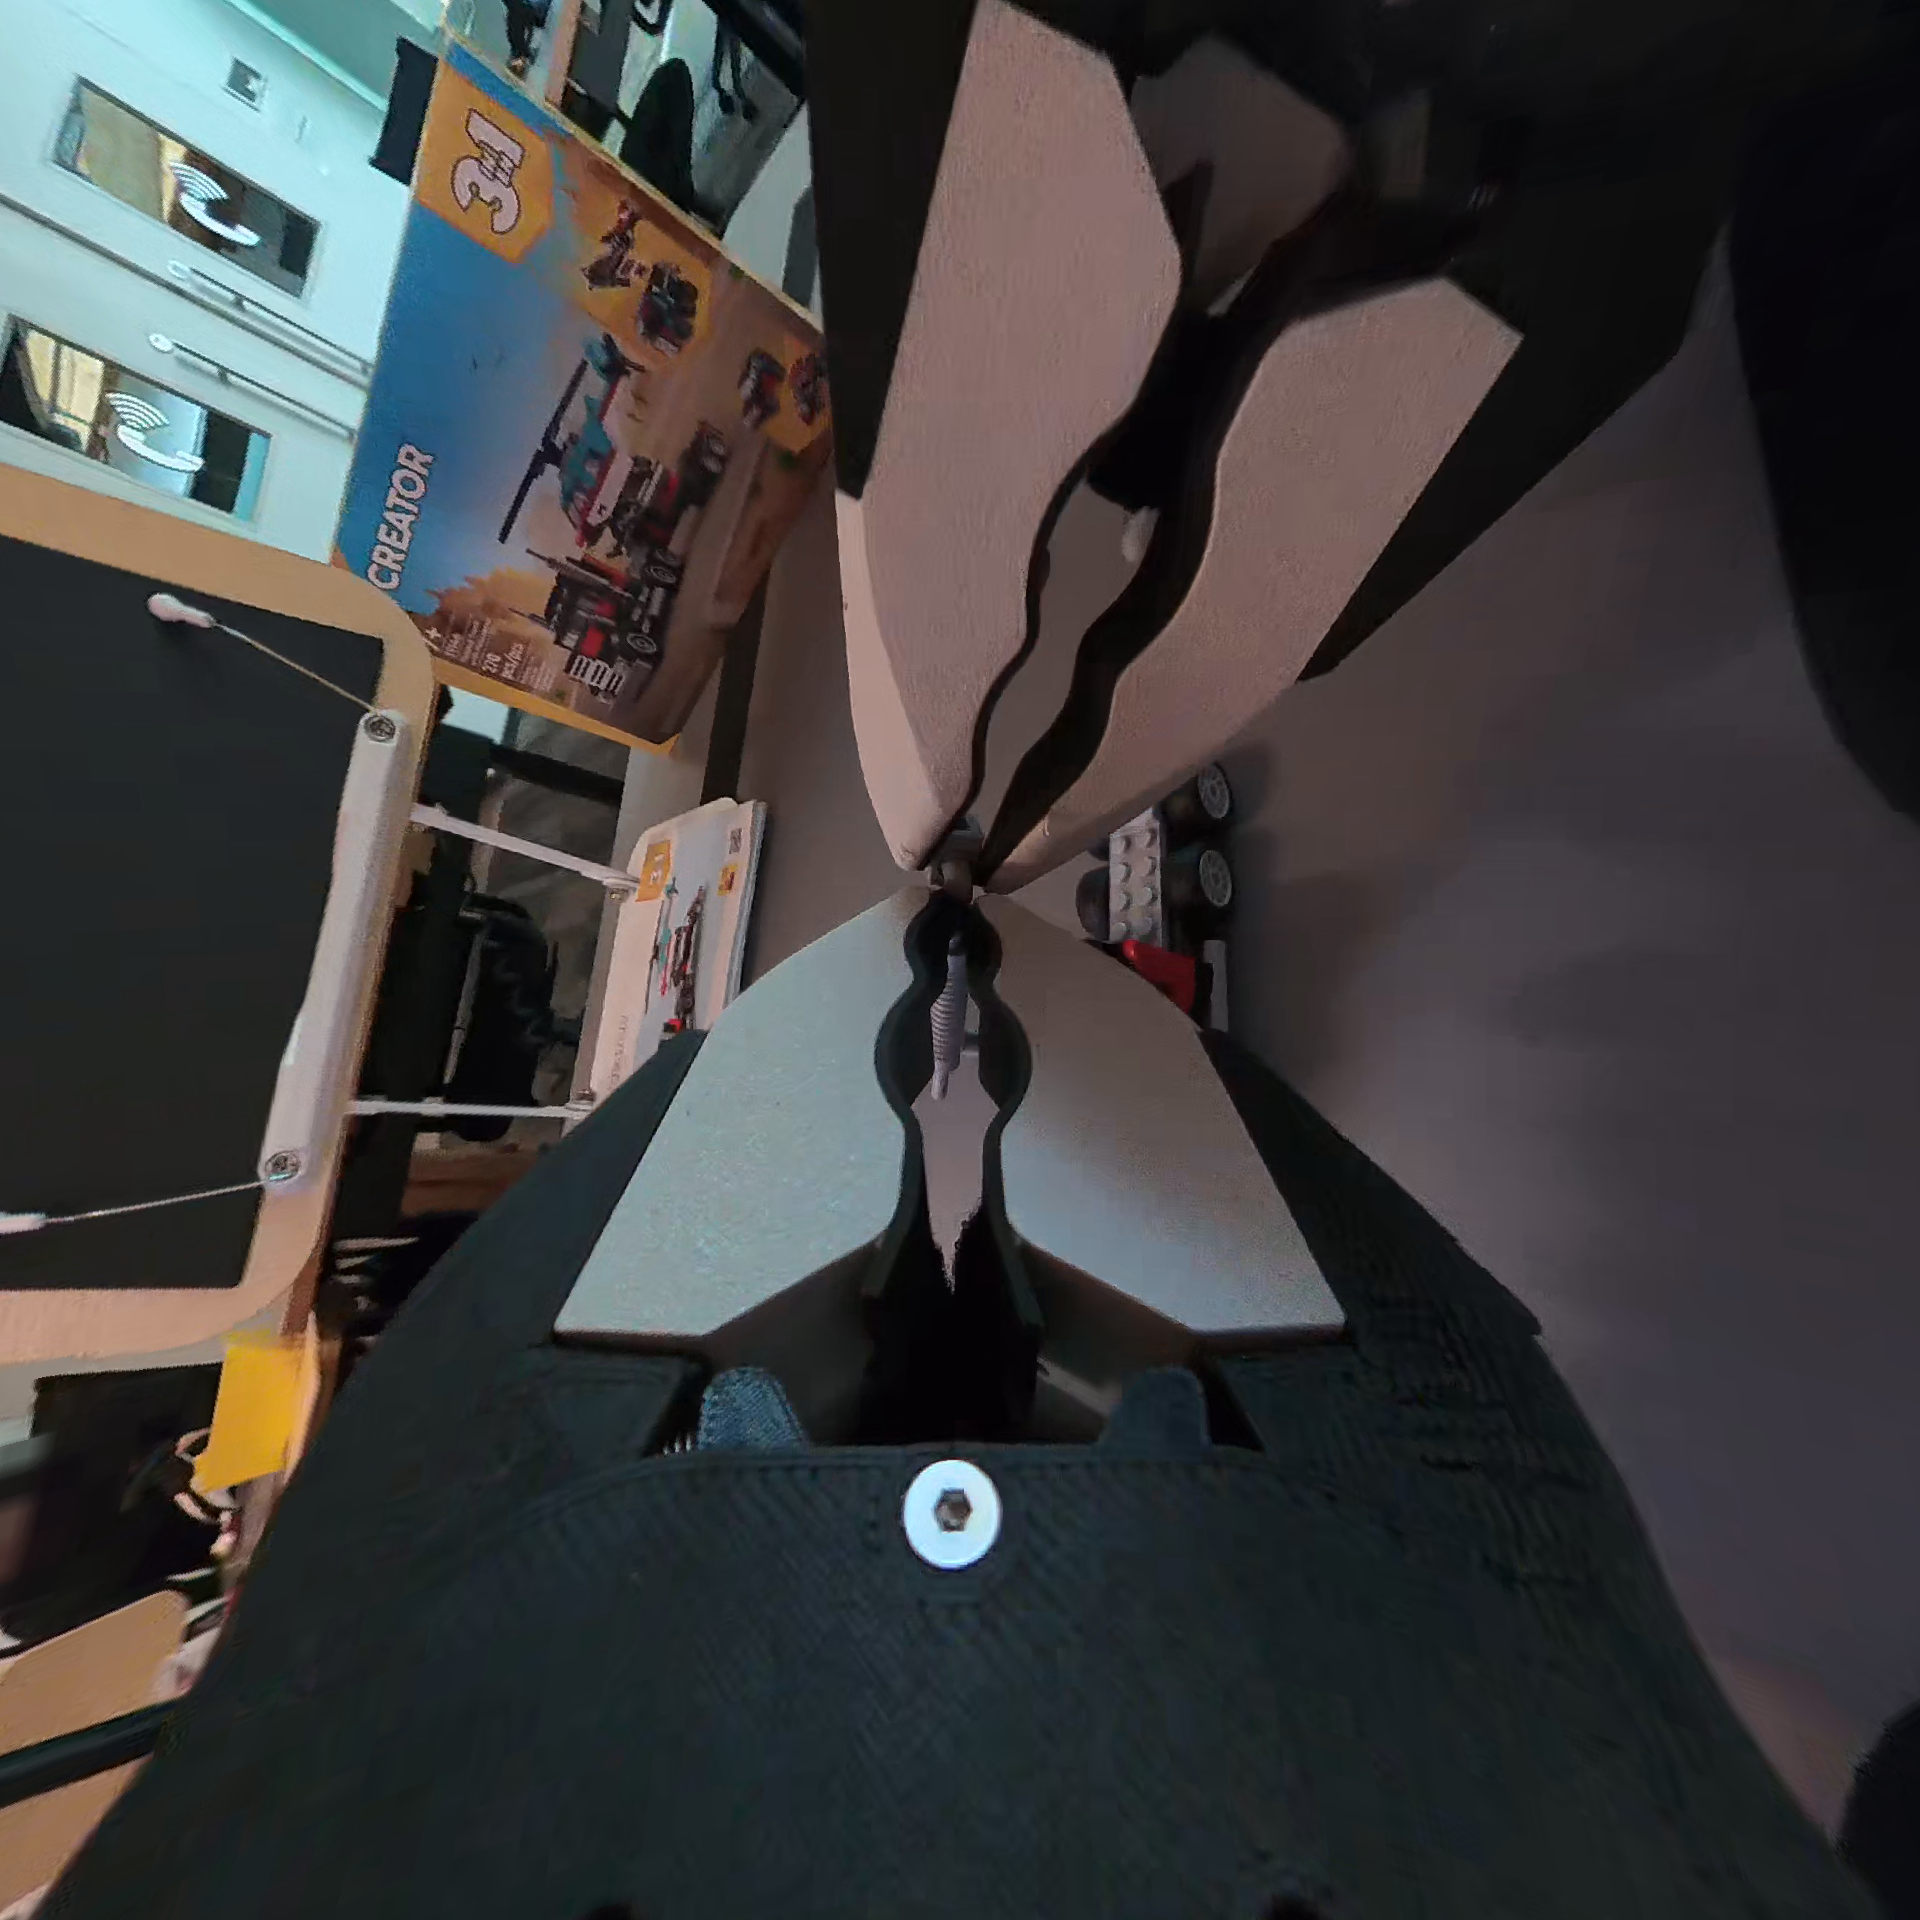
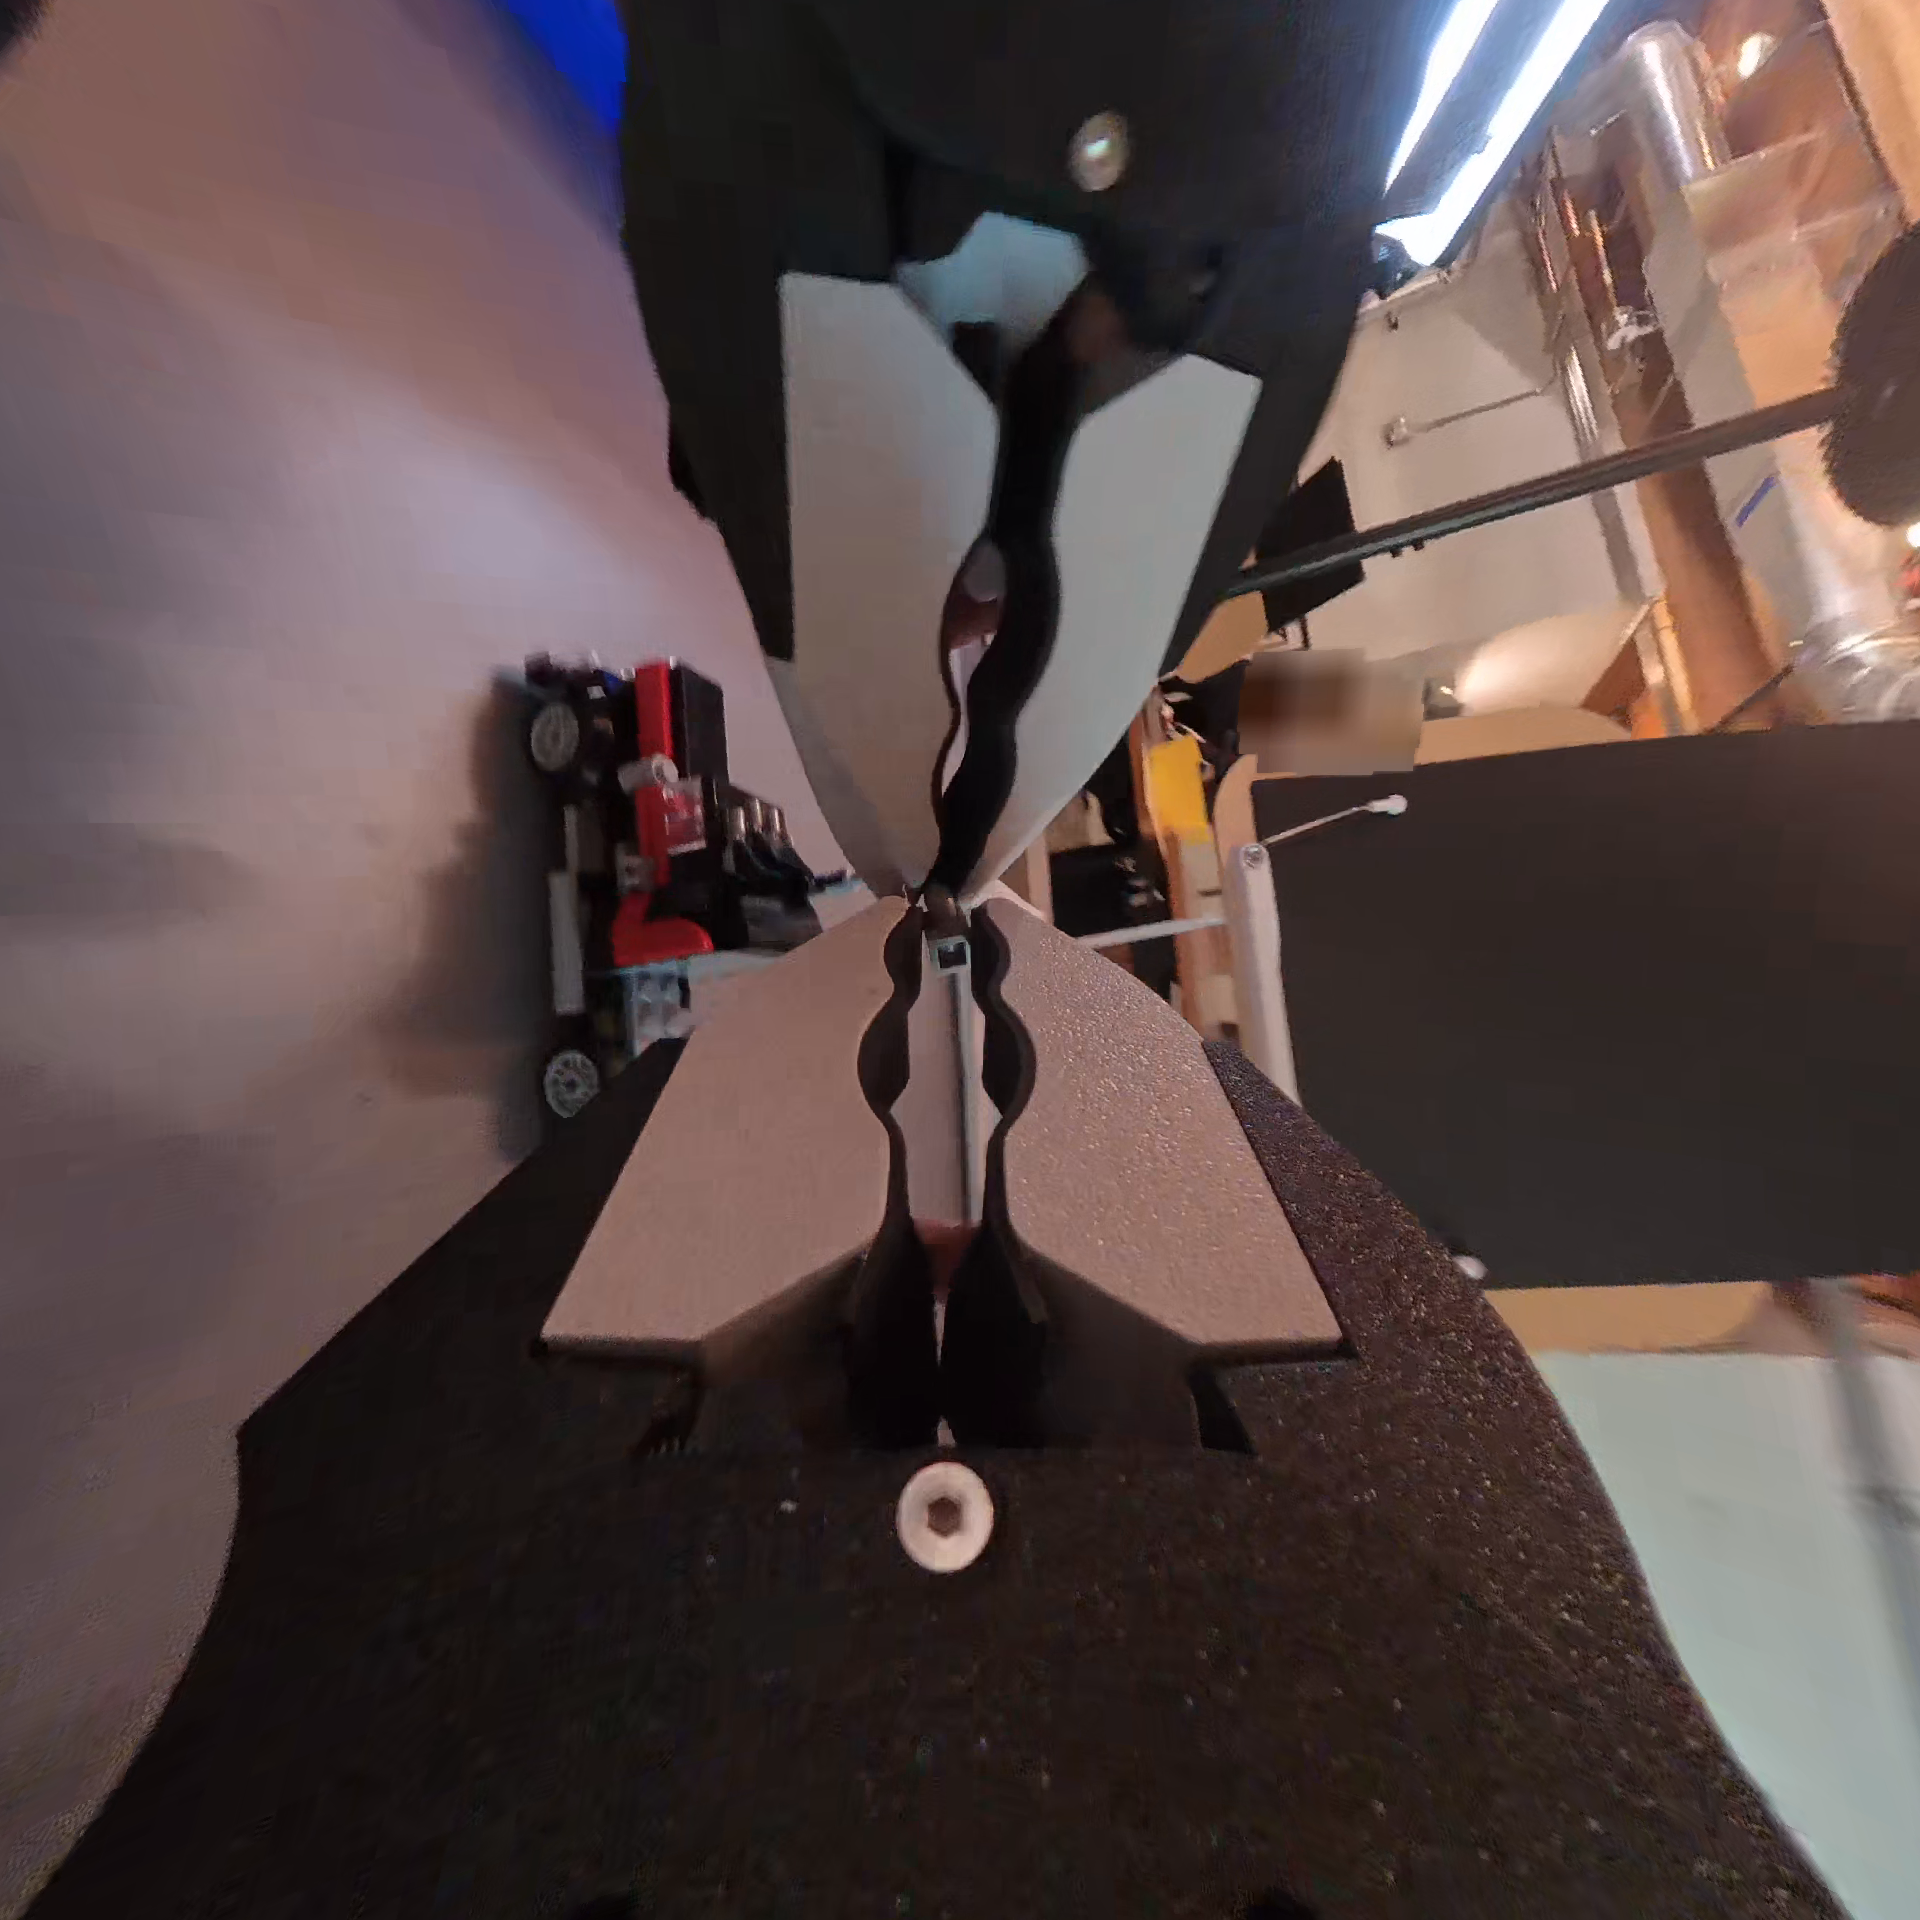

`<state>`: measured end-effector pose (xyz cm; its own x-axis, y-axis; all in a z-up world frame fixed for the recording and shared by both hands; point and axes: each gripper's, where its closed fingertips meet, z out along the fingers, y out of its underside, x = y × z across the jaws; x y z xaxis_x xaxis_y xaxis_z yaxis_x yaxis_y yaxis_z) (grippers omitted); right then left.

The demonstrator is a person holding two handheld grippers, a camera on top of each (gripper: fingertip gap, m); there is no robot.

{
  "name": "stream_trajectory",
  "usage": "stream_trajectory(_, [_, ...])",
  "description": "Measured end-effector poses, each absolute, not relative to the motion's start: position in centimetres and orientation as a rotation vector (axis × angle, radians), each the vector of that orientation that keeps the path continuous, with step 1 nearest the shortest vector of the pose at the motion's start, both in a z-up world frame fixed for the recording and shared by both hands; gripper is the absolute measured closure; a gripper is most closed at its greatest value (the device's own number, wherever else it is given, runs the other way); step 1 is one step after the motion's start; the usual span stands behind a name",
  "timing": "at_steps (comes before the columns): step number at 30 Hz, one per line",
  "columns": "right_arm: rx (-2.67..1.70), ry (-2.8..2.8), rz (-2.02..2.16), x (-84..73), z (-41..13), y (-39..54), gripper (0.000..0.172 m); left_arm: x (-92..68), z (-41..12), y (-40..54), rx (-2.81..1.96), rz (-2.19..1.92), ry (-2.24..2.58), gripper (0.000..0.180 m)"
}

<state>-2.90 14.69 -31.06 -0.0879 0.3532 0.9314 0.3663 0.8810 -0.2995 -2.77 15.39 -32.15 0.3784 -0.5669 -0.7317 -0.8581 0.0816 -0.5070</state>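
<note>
Item: left gripper (image 1: 951,914) pinched narrow on a small grey ribbed pin (image 1: 948,1013), meeting tip to tip the right gripper (image 2: 940,914), closed on a slim grey bar (image 2: 964,1081); the part-built toy truck (image 2: 644,852) stands just beyond, on the grey table (image 2: 260,520).

You're in a lab or workshop-type room, not a home. Your landmark is the grey tabletop (image 1: 1558,935): a toy brick-set box (image 1: 582,436) stands at its far edge, an instruction booklet (image 1: 686,925) beside that, a half-built brick truck (image 2: 644,831) on it. Past the tabletop you see a black panel with a plywood frame (image 1: 187,914) and white brackets, exposed silver ducting (image 2: 1704,208), strip lights (image 2: 1475,114) overhead, and white walls with windows (image 1: 187,187).
</note>
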Motion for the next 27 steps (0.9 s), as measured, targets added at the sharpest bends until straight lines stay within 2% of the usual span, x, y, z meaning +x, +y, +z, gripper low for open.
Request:
stream_trajectory(2, [-0.577, -1.681, -0.076, -3.0, -31.1, 15.1, 0.164, -2.9, -32.1, 15.5, -1.581, 0.380, 1.300, 0.178])
stream_trajectory(8, [-0.767, -1.596, 0.168, -3.1, -29.8, 14.7, 0.164, -2.8, -30.5, 15.0, -1.455, 0.320, 1.198, 0.178])
stream_trajectory(14, [-0.918, -1.459, 0.616, -2.5, -27.8, 10.5, 0.165, -2.0, -28.0, 11.0, -1.381, -0.075, 0.977, 0.180])
stream_trajectory(19, [-1.046, -1.627, 0.202, -0.7, -32.7, 5.8, 0.164, -0.7, -32.3, 6.2, -1.534, 0.300, 1.005, 0.178])
stream_trajectory(24, [-1.164, -1.884, 0.059, 4.5, -38.5, 2.7, 0.164, 4.4, -37.8, 2.5, -1.628, 0.143, 1.223, 0.179])
stream_trajectory(27, [-1.286, -1.903, 0.110, 7.4, -39.1, 2.1, 0.164, 7.6, -38.8, 1.9, -1.558, 0.094, 1.358, 0.178])
